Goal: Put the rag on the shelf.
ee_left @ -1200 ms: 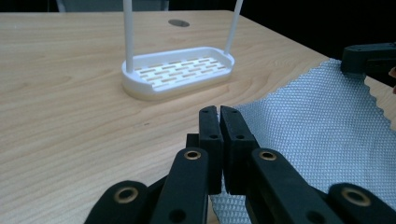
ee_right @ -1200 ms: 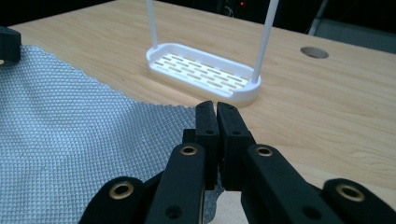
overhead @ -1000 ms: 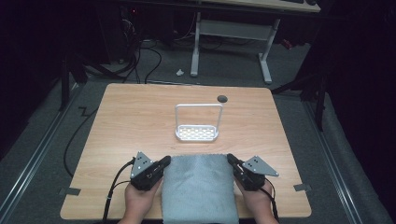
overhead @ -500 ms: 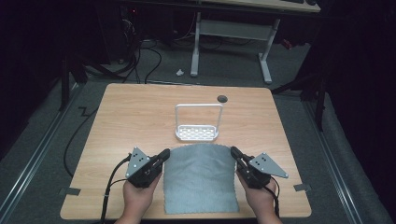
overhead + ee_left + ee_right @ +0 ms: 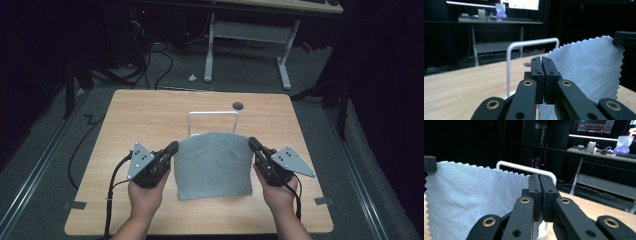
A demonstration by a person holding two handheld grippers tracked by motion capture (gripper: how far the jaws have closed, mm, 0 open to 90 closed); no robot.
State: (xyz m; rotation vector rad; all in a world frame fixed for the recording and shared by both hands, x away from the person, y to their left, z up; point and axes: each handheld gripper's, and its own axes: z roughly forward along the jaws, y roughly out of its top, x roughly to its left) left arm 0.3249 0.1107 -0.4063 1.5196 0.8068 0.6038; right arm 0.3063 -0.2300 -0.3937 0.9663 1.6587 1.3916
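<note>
A grey woven cloth with zigzag-cut edges hangs stretched between my two grippers above the wooden table. The left gripper is shut on its top left corner, the right gripper on its top right corner. In the left gripper view the shut jaws pinch the cloth; in the right gripper view the gripper does the same with the cloth. Just behind the cloth stands a white wire rack; its base is hidden by the cloth.
A dark round hole sits near the table's far edge. Beyond the table stand a white desk frame and floor cables. Bare wood lies left and right of the hands.
The cloth lay flat near the front edge. Both grippers have risen and moved forward with its far corners, so it now hangs in front of the rack's base.
</note>
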